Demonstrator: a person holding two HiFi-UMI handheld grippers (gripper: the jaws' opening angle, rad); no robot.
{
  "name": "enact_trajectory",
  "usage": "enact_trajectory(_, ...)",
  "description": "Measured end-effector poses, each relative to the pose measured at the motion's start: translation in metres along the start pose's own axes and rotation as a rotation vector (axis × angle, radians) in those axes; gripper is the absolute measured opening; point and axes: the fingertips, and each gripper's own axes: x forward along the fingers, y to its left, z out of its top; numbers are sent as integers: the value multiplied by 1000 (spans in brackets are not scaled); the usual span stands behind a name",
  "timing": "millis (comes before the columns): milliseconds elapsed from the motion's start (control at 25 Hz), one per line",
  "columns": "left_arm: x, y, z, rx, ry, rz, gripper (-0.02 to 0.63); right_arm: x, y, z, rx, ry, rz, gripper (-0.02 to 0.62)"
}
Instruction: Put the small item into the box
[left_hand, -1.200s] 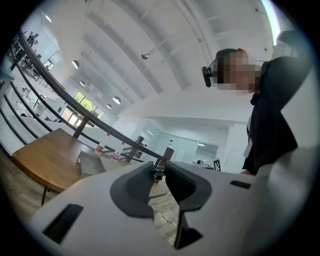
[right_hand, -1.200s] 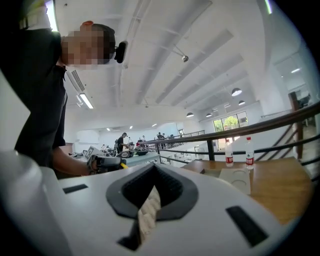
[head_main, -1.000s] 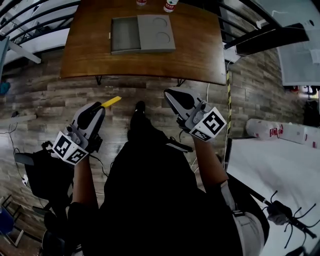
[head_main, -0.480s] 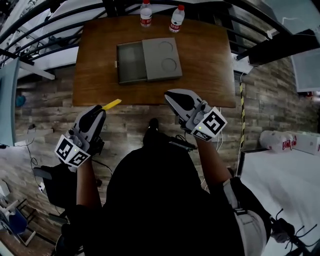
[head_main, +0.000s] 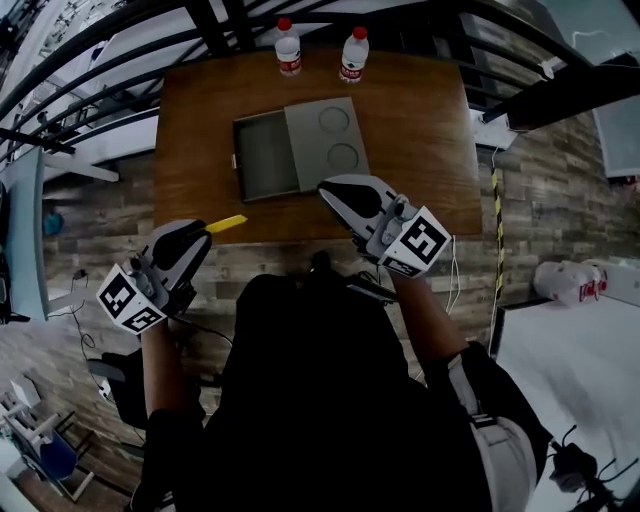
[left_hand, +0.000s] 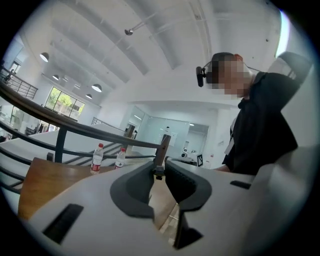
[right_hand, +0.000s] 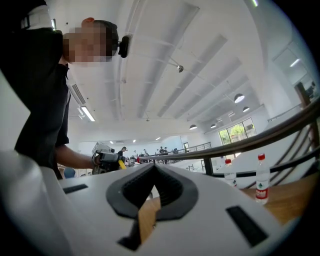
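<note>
Our left gripper (head_main: 203, 234) is clamped on 1 yellow strip (head_main: 226, 224), the small item. The strip's free end pokes past the jaws toward the table (head_main: 420, 130). This gripper is held short of the table's near edge, over the plank floor (head_main: 105, 212). In the left gripper view the strip reads dark against the light, and its pinched end is hidden between the pads. On the table lies 1 grey box (head_main: 298, 150), its left half an open tray, with 2 bottles (head_main: 288, 48) standing beyond it. Our right gripper (head_main: 328, 188) has its tip over the table, near the box's front edge, jaws pressed together on nothing. Our own body covers the floor beneath us.
</note>
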Motion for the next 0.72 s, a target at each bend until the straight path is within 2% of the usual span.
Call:
enact_trajectory(120, 6, 20, 8, 32, 50, -49, 81, 8, -6, -3, 1, 7, -23, 9)
enact_trajectory(280, 17, 52, 16, 78, 121, -174, 81, 23, -17, -2, 30, -24, -102, 9)
enact_trajectory(520, 36, 91, 19, 143, 255, -380, 81, 30, -24, -9, 6, 30, -273, 9)
enact_trajectory(720, 60, 129, 1, 204, 376, -543, 81, 37, -30, -16, 11, 34, -440, 9)
